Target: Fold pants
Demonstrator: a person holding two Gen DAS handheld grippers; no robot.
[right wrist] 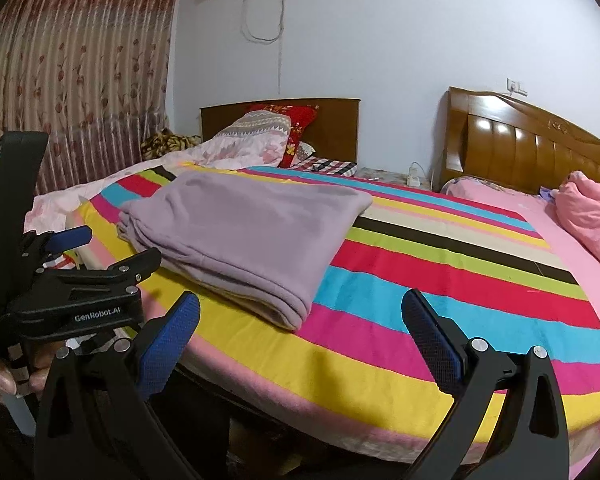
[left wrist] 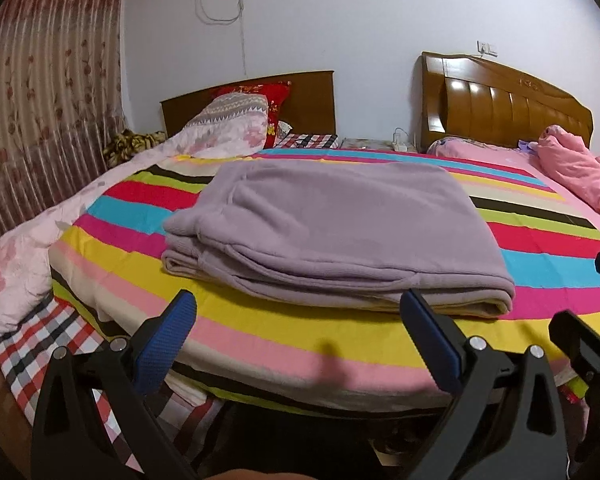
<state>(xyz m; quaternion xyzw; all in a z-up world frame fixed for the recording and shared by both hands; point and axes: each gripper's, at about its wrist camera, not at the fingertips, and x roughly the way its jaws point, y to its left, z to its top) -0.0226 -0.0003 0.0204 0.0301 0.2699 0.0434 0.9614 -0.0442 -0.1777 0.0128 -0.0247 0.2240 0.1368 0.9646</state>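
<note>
Blue-padded fingers of the left gripper (left wrist: 298,312) stand wide apart at the near edge of the bed (left wrist: 260,352), with nothing between them. The right gripper (right wrist: 300,316) is the same: spread wide, empty, held off the near edge more toward the right side.

On the striped blanket (right wrist: 440,280) the purple pants (left wrist: 332,232) lie as a flat, stacked rectangle, near the front edge and toward the left side of the bed. Several layers show at their near edge, so I judge the folding is nearly or fully done. Both grippers are apart from the cloth.

If one more fold is wanted, the next move calls for both grippers to reach forward and pinch all layers together at two corners, so the stack does not slide apart.
</note>
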